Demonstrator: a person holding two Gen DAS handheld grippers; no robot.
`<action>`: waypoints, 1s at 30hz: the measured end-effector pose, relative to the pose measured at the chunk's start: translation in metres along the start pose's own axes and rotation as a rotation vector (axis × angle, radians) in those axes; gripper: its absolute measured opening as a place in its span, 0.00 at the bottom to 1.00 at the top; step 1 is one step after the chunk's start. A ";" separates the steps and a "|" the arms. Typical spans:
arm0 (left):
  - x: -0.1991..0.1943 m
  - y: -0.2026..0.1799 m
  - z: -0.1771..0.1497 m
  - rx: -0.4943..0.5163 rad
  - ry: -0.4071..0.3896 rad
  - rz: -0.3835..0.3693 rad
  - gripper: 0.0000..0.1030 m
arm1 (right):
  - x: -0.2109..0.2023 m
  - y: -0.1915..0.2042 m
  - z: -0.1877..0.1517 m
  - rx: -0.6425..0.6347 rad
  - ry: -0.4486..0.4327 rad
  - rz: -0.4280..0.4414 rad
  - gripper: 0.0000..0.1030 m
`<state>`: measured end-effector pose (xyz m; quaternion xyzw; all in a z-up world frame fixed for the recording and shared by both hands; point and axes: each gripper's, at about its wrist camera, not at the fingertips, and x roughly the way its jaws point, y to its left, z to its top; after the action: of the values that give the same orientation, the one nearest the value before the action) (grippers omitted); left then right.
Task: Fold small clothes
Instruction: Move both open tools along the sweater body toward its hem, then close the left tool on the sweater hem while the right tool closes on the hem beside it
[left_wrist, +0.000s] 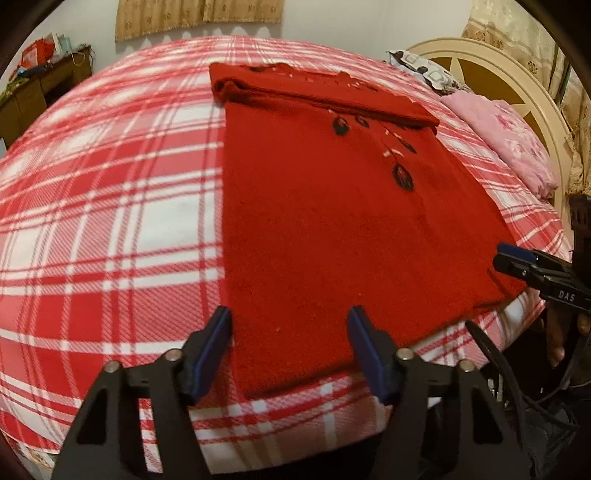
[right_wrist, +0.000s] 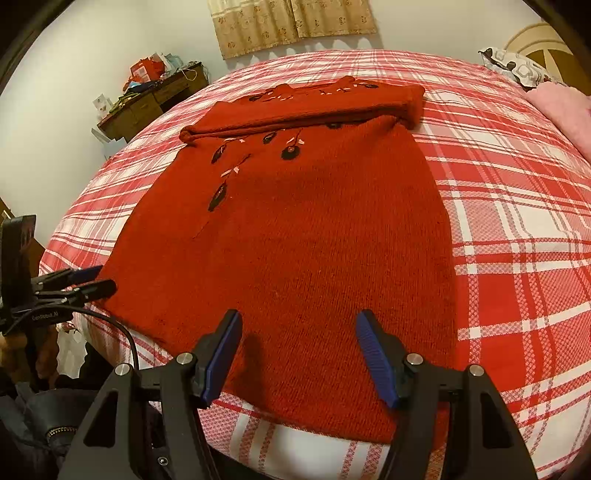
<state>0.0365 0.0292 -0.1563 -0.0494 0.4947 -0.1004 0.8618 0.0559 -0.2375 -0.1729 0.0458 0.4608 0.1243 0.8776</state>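
Note:
A red knitted sweater (left_wrist: 325, 221) with dark flower embroidery lies flat on the red and white plaid bed (left_wrist: 110, 192), its sleeves folded across the top into a band (left_wrist: 317, 96). My left gripper (left_wrist: 290, 325) is open, hovering over the sweater's near left hem corner. My right gripper (right_wrist: 299, 328) is open over the near right part of the hem; the sweater fills that view (right_wrist: 295, 240). The right gripper shows at the right edge of the left wrist view (left_wrist: 517, 262). The left gripper shows at the left edge of the right wrist view (right_wrist: 92, 280).
A pink blanket (left_wrist: 513, 140) and a patterned pillow (left_wrist: 424, 70) lie by the cream headboard (left_wrist: 517, 81). A wooden desk with clutter (right_wrist: 155, 96) stands against the wall beyond the bed. The bed edge (right_wrist: 295, 443) runs just below the hem. Curtains (right_wrist: 291, 22) hang behind.

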 end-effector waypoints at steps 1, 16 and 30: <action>0.000 0.002 -0.001 -0.012 0.004 -0.006 0.58 | 0.000 0.000 0.000 0.000 -0.002 0.000 0.64; -0.005 0.020 -0.011 -0.075 0.006 0.013 0.46 | -0.004 -0.004 -0.002 0.007 -0.016 -0.003 0.64; -0.018 0.018 -0.010 -0.029 -0.046 -0.043 0.08 | -0.044 -0.038 -0.009 0.081 -0.057 -0.083 0.64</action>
<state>0.0213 0.0512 -0.1496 -0.0751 0.4751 -0.1105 0.8697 0.0308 -0.2858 -0.1505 0.0656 0.4417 0.0676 0.8922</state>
